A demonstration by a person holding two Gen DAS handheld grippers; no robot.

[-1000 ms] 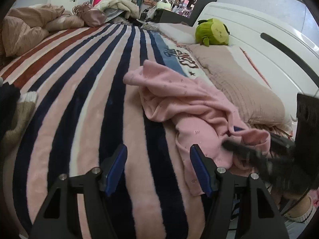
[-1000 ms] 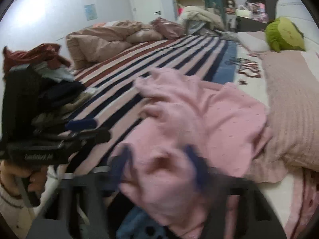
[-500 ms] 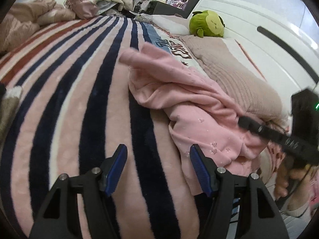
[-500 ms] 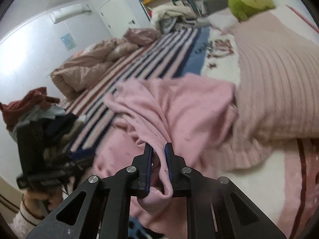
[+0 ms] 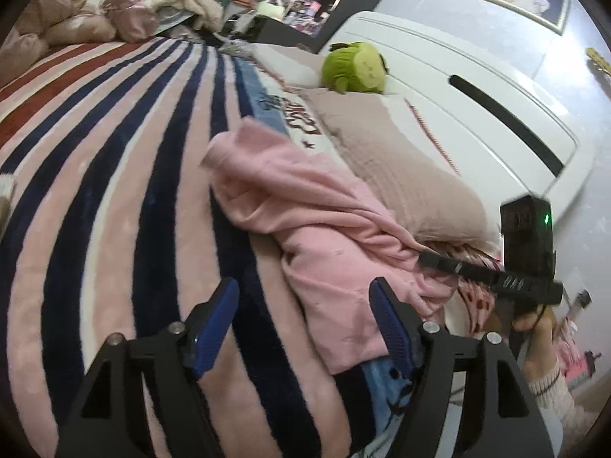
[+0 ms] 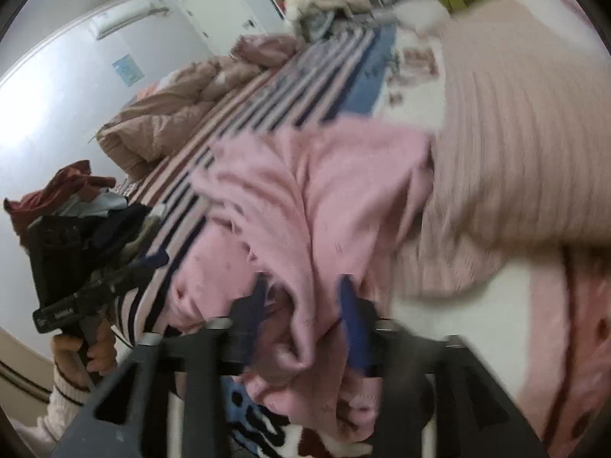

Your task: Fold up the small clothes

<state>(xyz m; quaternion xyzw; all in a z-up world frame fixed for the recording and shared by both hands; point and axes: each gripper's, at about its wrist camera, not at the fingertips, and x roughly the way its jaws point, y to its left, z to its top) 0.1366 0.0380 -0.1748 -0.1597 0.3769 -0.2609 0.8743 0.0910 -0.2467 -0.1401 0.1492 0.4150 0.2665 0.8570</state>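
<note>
Here, the crumpled pink fleece garment lies on the striped plush bed blanket beside a beige ribbed pillow, a fold between the opening right claw, while the empty left claw spreads wider.

Two close wrist views angled down, both sharing the pink garment on the striped blanket.
</note>
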